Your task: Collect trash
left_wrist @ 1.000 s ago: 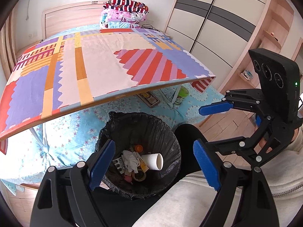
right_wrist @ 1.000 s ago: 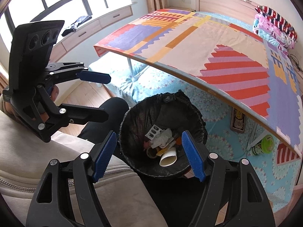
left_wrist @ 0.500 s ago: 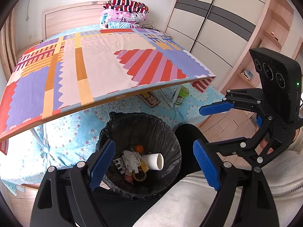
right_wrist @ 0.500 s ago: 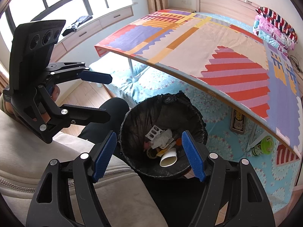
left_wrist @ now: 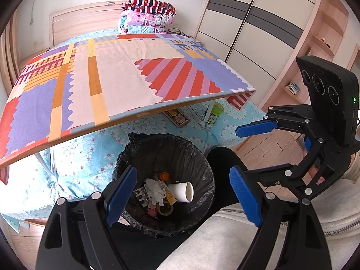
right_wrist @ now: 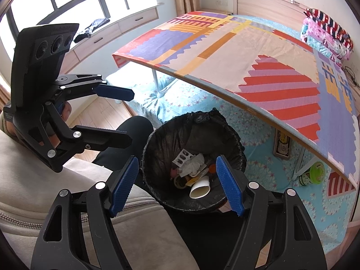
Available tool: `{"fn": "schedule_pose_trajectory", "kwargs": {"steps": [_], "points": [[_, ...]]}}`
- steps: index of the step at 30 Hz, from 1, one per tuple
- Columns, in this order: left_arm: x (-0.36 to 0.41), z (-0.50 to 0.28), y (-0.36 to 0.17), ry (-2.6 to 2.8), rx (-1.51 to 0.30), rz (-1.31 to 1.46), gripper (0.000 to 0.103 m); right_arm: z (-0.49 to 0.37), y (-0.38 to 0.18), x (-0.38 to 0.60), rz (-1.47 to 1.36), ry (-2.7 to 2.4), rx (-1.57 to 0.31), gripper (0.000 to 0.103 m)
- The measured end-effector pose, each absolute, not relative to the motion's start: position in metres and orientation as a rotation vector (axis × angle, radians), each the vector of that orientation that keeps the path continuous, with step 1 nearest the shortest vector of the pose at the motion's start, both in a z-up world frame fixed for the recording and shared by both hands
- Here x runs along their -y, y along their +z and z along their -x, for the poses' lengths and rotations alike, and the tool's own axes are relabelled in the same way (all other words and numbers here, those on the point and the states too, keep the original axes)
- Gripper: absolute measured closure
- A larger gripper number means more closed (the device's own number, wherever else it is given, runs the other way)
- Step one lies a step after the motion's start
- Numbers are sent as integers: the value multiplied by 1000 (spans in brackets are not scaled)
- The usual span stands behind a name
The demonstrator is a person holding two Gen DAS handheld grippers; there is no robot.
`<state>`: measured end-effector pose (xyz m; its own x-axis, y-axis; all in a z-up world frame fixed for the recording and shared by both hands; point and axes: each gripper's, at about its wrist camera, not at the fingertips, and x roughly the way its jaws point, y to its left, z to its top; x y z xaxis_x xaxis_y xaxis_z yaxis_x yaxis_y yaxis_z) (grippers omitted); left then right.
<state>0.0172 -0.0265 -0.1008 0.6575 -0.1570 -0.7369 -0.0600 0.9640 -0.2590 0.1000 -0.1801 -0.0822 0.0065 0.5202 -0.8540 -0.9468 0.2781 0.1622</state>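
Item one: our left gripper (left_wrist: 183, 196), black frame with blue ribbed pads, jaws spread wide and holding nothing, hanging above the round waste bin lined with a black plastic bag (left_wrist: 193, 157).

Item two: our right gripper (right_wrist: 176, 185), same build, jaws likewise wide apart and empty, above the same bin from the other side. Each gripper shows in the other's view, off to the side and near a dark trouser knee (left_wrist: 221, 157).

Item three: the trash, all lying at the bottom of the bin. We count a white paper cup (left_wrist: 182, 191) on its side with its mouth open toward the rim, a crumpled white tissue (left_wrist: 155, 187) touching it, a silver blister pack of pills (right_wrist: 183, 157), an orange cap (left_wrist: 165, 176), a roll of tape (left_wrist: 165, 210) and a small pink piece (left_wrist: 153, 212).

Item four: a folding table under a patchwork cloth of red, purple, orange and cream (left_wrist: 112, 83), standing on a bed with a turquoise floral sheet (left_wrist: 74, 157). The bin sits just below the table's near edge.

Item five, on the sheet beneath the table's right corner: a green lidded cup (left_wrist: 213, 112) and a flat printed box (left_wrist: 176, 117), well apart from the bin.

Item six: folded striped and pink bedding (left_wrist: 146, 15) at the headboard.
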Motion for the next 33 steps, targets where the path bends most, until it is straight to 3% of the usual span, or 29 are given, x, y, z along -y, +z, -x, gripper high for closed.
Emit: {"fn": "schedule_pose_trajectory", "kwargs": {"steps": [33], "points": [[29, -20, -96, -64, -849, 253, 22, -95, -79, 176, 560, 1253, -975, 32]]}}
